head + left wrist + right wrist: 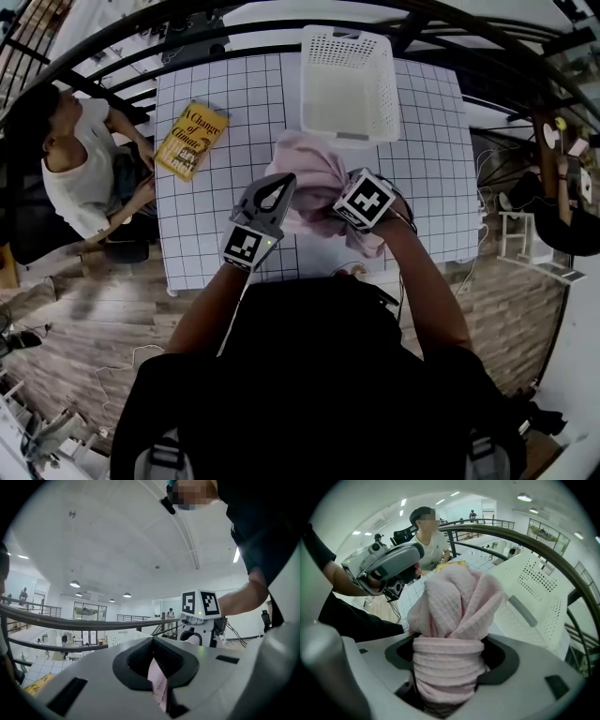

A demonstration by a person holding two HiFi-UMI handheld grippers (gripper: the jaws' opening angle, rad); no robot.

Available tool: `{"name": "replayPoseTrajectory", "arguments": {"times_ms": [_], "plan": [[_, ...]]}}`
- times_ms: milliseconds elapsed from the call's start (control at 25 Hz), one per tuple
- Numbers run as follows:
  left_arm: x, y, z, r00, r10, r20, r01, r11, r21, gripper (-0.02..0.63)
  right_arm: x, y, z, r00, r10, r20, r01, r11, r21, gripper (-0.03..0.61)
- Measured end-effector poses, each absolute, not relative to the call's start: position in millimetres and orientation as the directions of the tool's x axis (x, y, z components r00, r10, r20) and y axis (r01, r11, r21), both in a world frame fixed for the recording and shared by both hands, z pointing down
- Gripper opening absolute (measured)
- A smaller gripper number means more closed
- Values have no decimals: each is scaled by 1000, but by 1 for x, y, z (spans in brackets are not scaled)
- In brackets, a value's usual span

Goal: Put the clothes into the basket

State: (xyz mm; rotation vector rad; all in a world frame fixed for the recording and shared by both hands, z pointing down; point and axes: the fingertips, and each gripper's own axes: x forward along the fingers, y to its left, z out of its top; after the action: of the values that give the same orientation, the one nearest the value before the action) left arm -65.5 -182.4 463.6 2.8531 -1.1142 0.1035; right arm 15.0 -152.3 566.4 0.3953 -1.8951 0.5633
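A pink waffle-knit garment hangs bunched between both grippers above the gridded table, just in front of the white basket. My left gripper is shut on a thin edge of the garment. My right gripper is shut on a thick rolled wad of the garment, which rises out of its jaws and hides the pads. In the right gripper view the basket stands close on the right. The basket looks empty.
A yellow book lies on the white gridded table at the left. A person in a white shirt sits beside the table's left edge. Dark curved railings run behind the table.
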Motion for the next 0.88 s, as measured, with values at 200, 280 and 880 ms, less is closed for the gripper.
{"name": "replayPoseTrajectory", "arguments": {"times_ms": [200,280,880], "plan": [[-59,-190,449,729,-681,72,-684,-728,35,0,23,-157,543,-379,-28,925,-520,833,-188,364],[-57,-194,441,725,-687,56,-689,-724,30,0,26,-159,535,-377,-32,926,-523,833,-184,364],[-35,-231,382,708,-706,-20,-706,-708,-5,0,50,-202,461,-413,-116,903,-587,793,-166,364]]}}
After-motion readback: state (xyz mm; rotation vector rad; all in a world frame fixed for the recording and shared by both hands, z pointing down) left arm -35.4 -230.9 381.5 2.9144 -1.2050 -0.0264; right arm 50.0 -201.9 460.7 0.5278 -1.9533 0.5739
